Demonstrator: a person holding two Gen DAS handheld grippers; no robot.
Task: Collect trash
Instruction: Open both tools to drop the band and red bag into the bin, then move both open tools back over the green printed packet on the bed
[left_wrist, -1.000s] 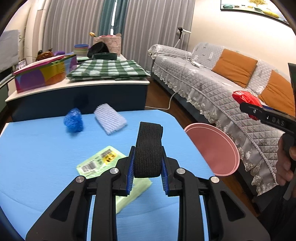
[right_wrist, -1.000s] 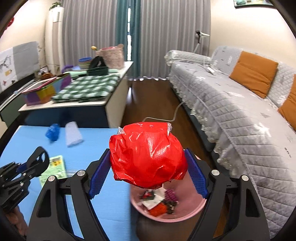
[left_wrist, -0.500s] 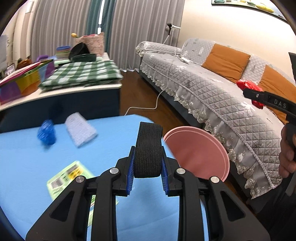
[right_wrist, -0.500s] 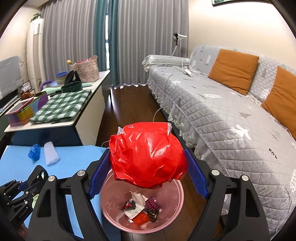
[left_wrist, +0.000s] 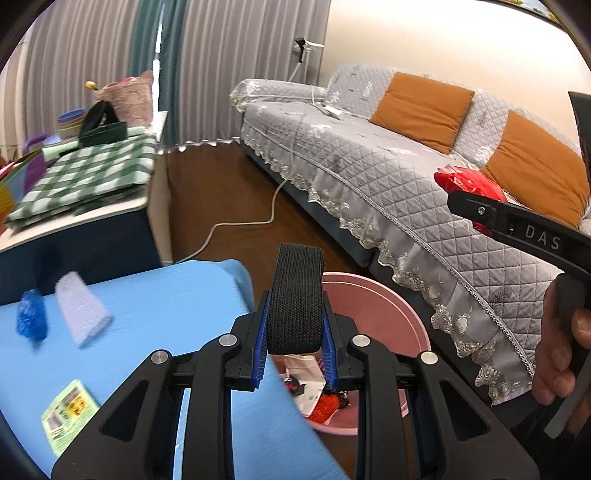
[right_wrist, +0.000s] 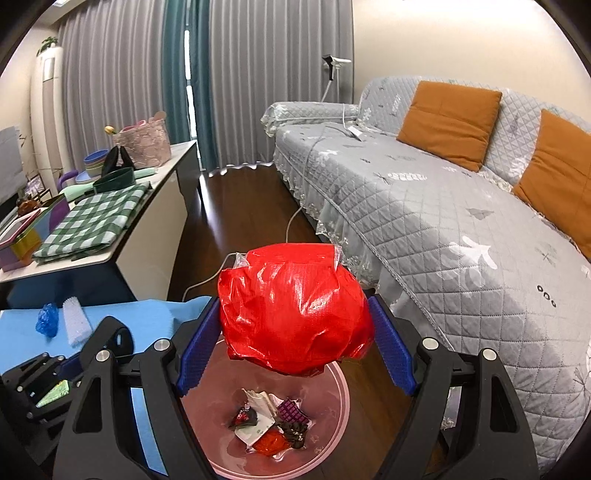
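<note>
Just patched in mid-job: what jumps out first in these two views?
The crumpled red plastic bag clamped in the right gripper, directly above the pink trash bin with wrappers already inside. Next, the black elastic band pinched upright in the left gripper at the blue table's edge.

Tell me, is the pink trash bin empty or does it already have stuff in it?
Not empty. The pink bin holds a small pile of wrappers on its bottom, well below the rim. The red bag is above it in the right gripper.
</note>
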